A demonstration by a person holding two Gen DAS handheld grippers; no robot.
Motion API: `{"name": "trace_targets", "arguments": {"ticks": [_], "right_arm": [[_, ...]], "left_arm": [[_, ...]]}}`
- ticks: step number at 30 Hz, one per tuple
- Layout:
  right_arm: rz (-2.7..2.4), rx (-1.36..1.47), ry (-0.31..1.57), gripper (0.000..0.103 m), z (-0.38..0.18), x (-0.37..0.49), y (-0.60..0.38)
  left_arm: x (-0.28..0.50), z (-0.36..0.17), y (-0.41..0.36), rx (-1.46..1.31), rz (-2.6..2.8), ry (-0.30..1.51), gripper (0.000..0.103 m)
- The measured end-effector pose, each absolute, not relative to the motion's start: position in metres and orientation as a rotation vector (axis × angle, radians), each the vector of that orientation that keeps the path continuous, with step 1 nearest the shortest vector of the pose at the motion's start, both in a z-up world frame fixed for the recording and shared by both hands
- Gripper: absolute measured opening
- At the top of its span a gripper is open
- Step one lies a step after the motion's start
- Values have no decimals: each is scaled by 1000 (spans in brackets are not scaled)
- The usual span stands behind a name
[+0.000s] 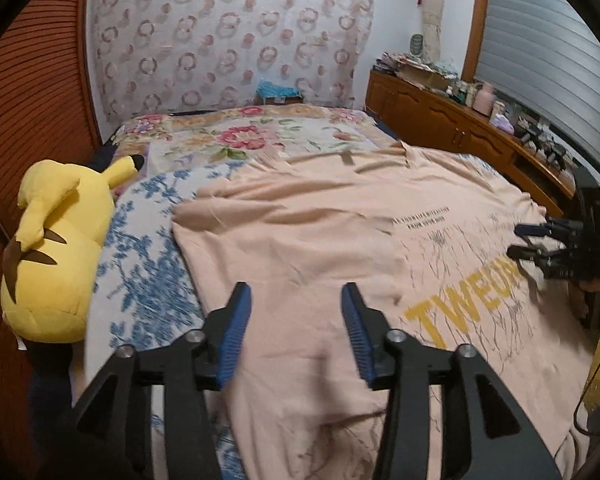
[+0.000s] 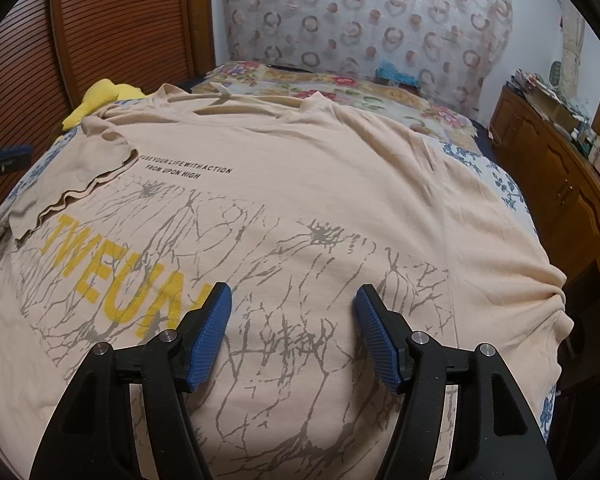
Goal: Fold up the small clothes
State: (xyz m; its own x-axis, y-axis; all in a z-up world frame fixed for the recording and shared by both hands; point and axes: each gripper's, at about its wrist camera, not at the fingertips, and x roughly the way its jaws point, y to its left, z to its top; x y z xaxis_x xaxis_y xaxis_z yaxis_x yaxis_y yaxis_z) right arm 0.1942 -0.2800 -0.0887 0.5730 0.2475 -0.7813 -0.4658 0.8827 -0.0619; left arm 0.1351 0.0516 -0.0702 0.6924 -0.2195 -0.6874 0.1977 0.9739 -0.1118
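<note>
A beige T-shirt (image 1: 308, 224) with yellow letters and a grey crack print lies spread face up on the bed. In the right wrist view the T-shirt (image 2: 300, 184) has its left sleeve (image 2: 72, 184) folded inward over the chest. My left gripper (image 1: 296, 316) hovers open over the shirt's folded left side, nothing between its blue pads. My right gripper (image 2: 294, 316) is open above the lower print, also with nothing in it. From the left wrist view the right gripper (image 1: 526, 242) shows at the shirt's right edge. A blue fingertip of the left gripper (image 2: 8, 154) peeks in at the far left.
A yellow plush toy (image 1: 56, 248) lies on the bed's left side by a slatted wooden panel (image 1: 32, 100). The floral bedspread (image 1: 236, 136) stretches beyond the collar. A cluttered wooden cabinet (image 1: 452, 120) runs along the bed's right side.
</note>
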Motion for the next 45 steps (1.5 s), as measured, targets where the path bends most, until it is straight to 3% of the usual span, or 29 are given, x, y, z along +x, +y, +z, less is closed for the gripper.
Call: {"name": "trace_targets", "arguments": {"ticks": [4, 13, 23, 30, 39, 42, 44, 45], "right_arm": [[426, -273, 866, 67, -88, 194, -280], [414, -231, 835, 65, -81, 194, -298], [220, -120, 796, 62, -50, 197, -412], [147, -21, 865, 61, -59, 208, -469], [158, 15, 910, 50, -73, 223, -480], [148, 12, 902, 38, -71, 227, -481], [146, -5, 897, 24, -70, 229, -477], [141, -27, 893, 23, -69, 229, -474]], "left_arm": [[134, -85, 39, -5, -261, 815, 56], [134, -98, 27, 34, -252, 871, 57], [136, -101, 22, 56, -243, 882, 60], [137, -102, 20, 72, -252, 887, 66], [136, -101, 17, 73, -254, 888, 71], [137, -101, 17, 75, -253, 888, 72], [137, -101, 17, 73, -255, 888, 73], [137, -101, 17, 73, -254, 888, 73]]}}
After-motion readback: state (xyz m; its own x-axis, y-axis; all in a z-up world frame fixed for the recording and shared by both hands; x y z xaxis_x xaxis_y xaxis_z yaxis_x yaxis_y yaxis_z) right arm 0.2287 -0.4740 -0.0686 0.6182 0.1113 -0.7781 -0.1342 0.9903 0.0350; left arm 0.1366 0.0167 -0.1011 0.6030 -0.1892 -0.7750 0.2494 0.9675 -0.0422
